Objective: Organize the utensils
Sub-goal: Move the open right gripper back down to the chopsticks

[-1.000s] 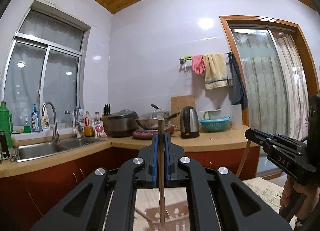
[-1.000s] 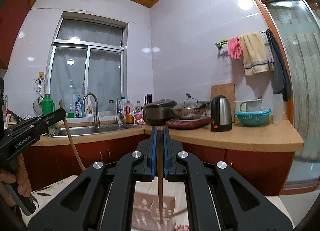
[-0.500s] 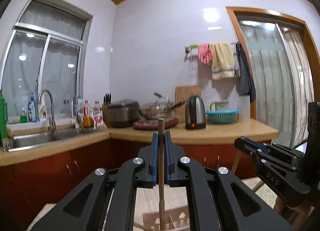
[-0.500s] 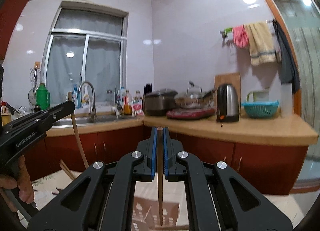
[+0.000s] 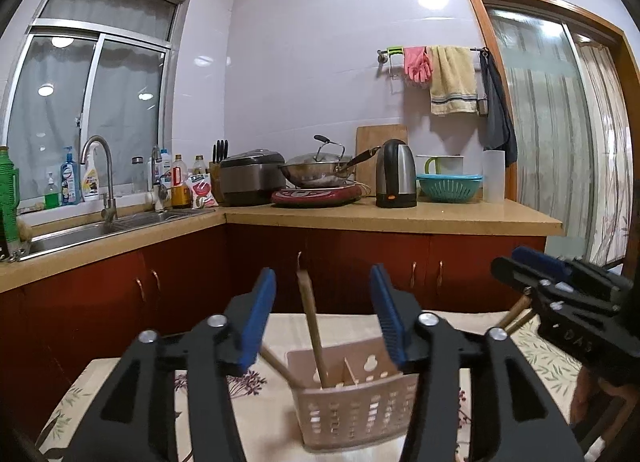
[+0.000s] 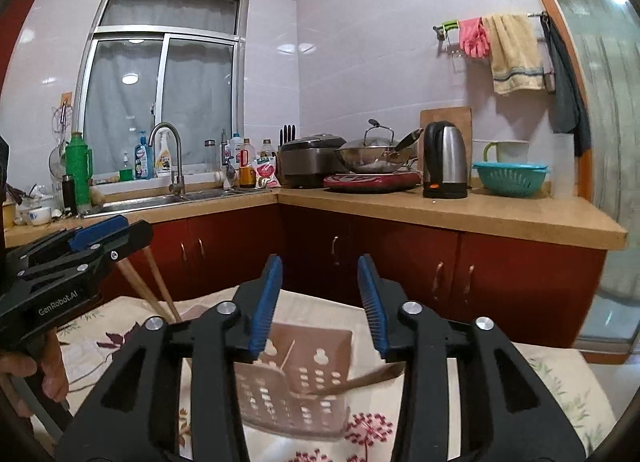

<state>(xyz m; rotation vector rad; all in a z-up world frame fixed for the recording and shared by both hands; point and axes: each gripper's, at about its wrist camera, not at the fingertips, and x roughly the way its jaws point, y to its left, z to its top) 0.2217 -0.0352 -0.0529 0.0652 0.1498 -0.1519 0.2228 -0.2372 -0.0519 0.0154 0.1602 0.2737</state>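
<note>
A pink perforated utensil basket stands on the flowered tablecloth just below both grippers. My left gripper has its jaws opening. A wooden chopstick stands loose between them, its lower end in the basket, touching neither blue pad. A second chopstick leans out of the basket's left side. My right gripper is also opening, with nothing between its pads. A blurred chopstick lies tilted across the basket's right rim below it. Each gripper shows at the edge of the other's view.
Red cabinets under a tan L-shaped counter stand close behind the table. On the counter are a sink with tap, a rice cooker, a wok, a kettle and a teal colander. A hand holds the left gripper.
Both grippers were shut on upright chopsticks; now both have opened and sunk toward the basket. The left chopstick stands free in the basket, and the right one has tipped over to the right.
</note>
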